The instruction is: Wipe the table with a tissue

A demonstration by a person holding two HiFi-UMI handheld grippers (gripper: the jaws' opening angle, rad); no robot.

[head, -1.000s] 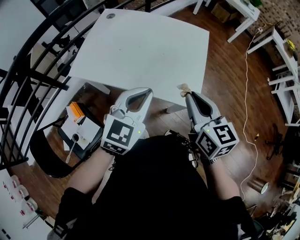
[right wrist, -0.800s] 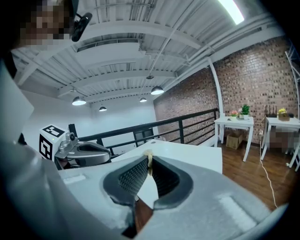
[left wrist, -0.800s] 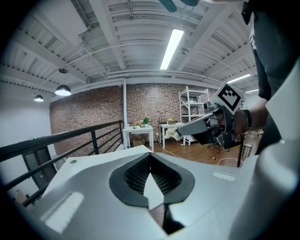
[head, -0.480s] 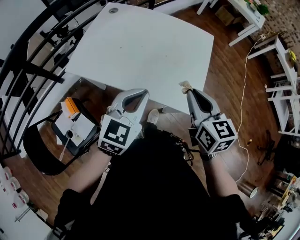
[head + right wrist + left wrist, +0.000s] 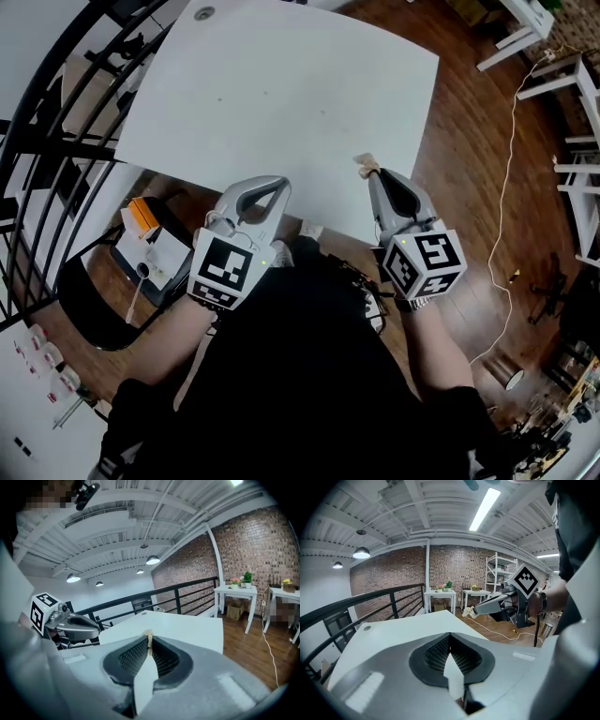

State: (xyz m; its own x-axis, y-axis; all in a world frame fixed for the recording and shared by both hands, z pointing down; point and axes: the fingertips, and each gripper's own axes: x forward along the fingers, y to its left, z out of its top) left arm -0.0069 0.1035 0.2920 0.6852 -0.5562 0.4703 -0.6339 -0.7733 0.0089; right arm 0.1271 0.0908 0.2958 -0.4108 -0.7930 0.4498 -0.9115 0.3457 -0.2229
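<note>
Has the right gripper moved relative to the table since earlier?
Yes. The right gripper, shut on the tissue, has crossed the near edge of the table.

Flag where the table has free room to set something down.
Nearly the whole white rectangular tabletop is bare, from the round grey grommet at its far left corner towards the near edge. The near edge is crowded: left gripper, and right gripper pinching a crumpled beige tissue.
</note>
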